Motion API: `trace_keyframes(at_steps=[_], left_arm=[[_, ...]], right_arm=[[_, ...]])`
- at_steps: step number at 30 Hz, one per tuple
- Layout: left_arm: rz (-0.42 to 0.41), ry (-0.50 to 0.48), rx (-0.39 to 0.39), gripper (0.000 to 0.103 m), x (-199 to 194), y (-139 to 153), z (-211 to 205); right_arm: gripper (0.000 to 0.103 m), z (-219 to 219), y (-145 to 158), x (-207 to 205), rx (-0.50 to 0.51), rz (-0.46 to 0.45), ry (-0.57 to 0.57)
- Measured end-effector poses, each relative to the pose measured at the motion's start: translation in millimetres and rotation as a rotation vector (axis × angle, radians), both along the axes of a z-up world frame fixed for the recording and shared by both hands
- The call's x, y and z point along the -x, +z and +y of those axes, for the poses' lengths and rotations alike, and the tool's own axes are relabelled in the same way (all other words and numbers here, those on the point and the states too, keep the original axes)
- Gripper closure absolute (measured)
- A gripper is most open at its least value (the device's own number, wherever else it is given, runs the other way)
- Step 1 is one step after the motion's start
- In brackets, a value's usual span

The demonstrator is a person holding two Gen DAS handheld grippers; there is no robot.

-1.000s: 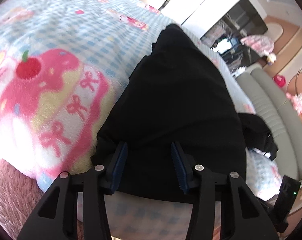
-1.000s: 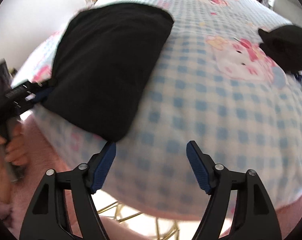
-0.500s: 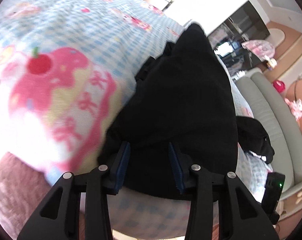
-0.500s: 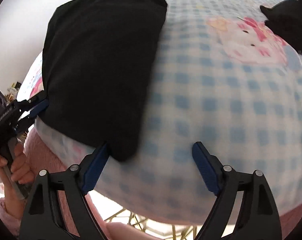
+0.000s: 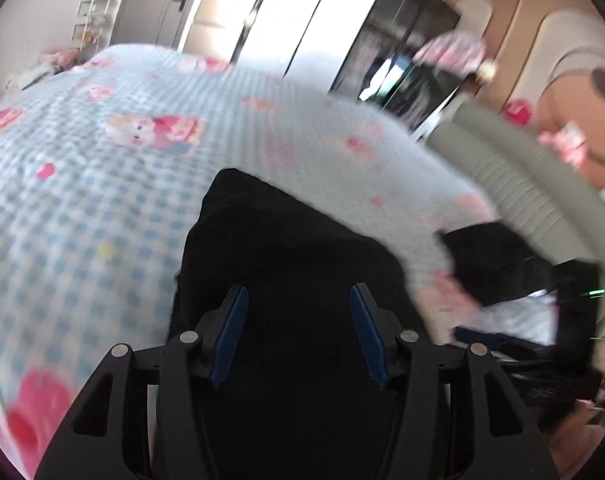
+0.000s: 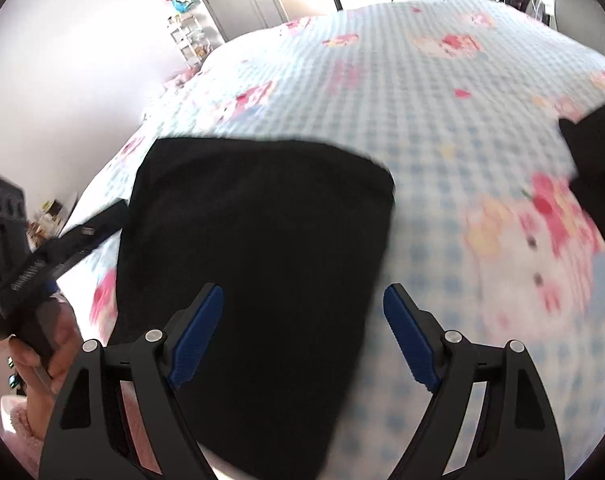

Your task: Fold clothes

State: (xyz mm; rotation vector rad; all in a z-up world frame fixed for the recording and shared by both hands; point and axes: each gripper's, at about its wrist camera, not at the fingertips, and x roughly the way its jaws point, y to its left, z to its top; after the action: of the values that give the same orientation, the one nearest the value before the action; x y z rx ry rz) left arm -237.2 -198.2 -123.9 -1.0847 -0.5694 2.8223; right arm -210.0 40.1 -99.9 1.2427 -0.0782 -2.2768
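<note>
Garment (image 6: 258,240) now folded shorter | between both grippers' jaws | jaws wide, holding nothing

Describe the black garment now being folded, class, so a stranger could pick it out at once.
Start at the blue-and-white checked bedspread with pink cartoon prints. Near its front edge lies the folded black garment, a flat, neat-edged slab before both open grippers. The crumpled black garment farther right is bunched, not flat.

Each gripper, left gripper (image 5: 298,336) and right gripper (image 6: 302,336), has black skeletal arms, silver pivot screws, ribbed blue finger pads (image 6: 196,334); a fluffy pink sleeve (image 6: 20,424) adjoins the left gripper.
</note>
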Motion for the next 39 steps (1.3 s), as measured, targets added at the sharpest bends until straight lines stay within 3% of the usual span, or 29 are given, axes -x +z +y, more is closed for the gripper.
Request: trace_keyframes(at_steps=[3,6,10,12,14,16,20,24,26,31,34,37,39], left_arm=[[-0.114,0.044,-0.008,0.047,21,-46,-14],[-0.132,0.056,-0.075,0.045,24,-71,-28],[-0.157,0.058,-0.182,0.047,28,-65,-35],[-0.125,0.072,-0.311,0.046,3,-55,-51],[-0.089,0.096,-0.434,0.038,-29,-49,-67],[-0.075,0.113,-0.496,0.029,-60,-54,-74],[-0.152,0.055,-0.500,0.029,-79,-82,-67],[-0.176,0.027,-0.398,0.022,-70,-89,-46],[-0.189,-0.003,-0.371,0.027,-63,-84,-33],[-0.164,-0.111,-0.247,0.029,-68,-46,8],[-0.151,-0.213,-0.372,0.030,-73,-31,26],[-0.148,-0.295,-0.306,0.030,-81,-11,76],[-0.140,-0.348,-0.320,0.030,-84,-7,111]], right_arm=[[0.014,-14,-20,24,-0.037,-0.037,-0.024],[0.003,-11,-54,35,0.063,-0.134,-0.065],[0.001,-3,-60,30,0.110,-0.169,-0.043],[0.001,1,-62,27,0.133,-0.186,-0.031],[0.001,2,-65,20,0.160,-0.220,0.018],[0.000,-1,-77,8,0.202,-0.301,0.100],[0.000,-8,-93,2,0.210,-0.307,0.130],[0.000,-16,-105,18,0.249,-0.368,0.088],[0.000,-20,-116,25,0.254,-0.393,0.112],[0.032,-9,-76,3,0.247,-0.311,0.107],[0.034,6,-44,-18,0.267,-0.243,0.120],[0.034,42,-11,-48,0.229,-0.153,0.108],[0.034,80,-2,-63,0.227,-0.149,0.059]])
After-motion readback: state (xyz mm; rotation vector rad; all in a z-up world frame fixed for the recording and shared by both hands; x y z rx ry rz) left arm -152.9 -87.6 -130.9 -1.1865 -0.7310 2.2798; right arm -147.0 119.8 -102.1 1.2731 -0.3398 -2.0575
